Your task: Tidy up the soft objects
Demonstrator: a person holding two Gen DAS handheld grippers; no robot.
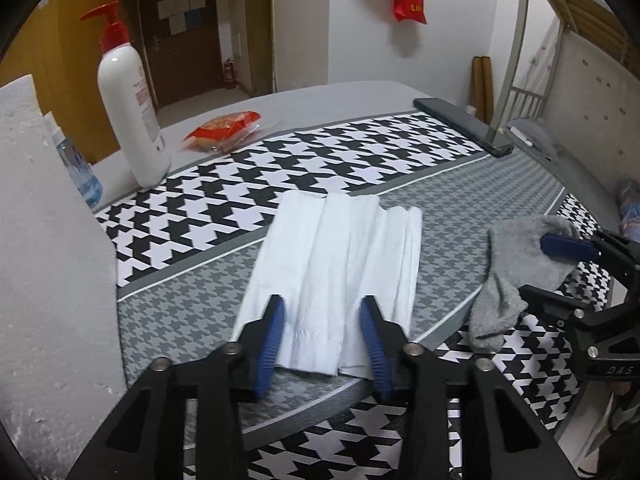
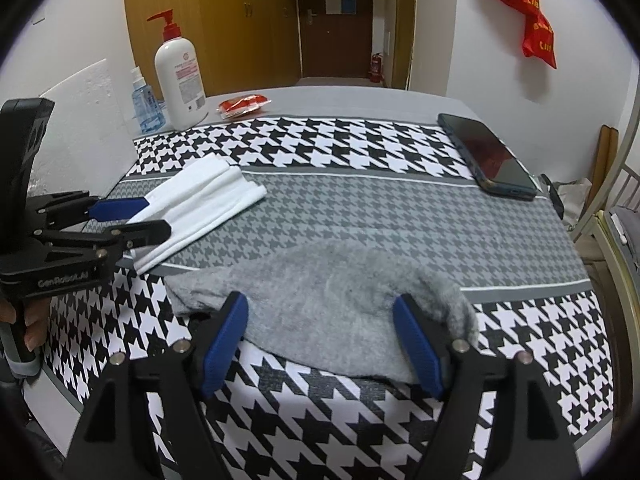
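Observation:
A white folded cloth (image 1: 340,264) lies flat on the houndstooth mat (image 1: 208,272); it also shows in the right wrist view (image 2: 204,200). My left gripper (image 1: 323,312) is open, its blue pads over the cloth's near end, one on each side of the middle. A grey sock (image 2: 332,304) lies on the mat to the right, and shows in the left wrist view (image 1: 516,268). My right gripper (image 2: 320,312) is open with its jaws straddling the sock's near edge. Neither gripper holds anything.
A white pump bottle (image 1: 132,108), a small blue bottle (image 1: 80,172) and a red snack packet (image 1: 224,130) stand at the back left. A dark phone (image 2: 488,160) lies at the back right. White foam (image 1: 44,260) borders the left. A bed frame (image 1: 520,60) stands right.

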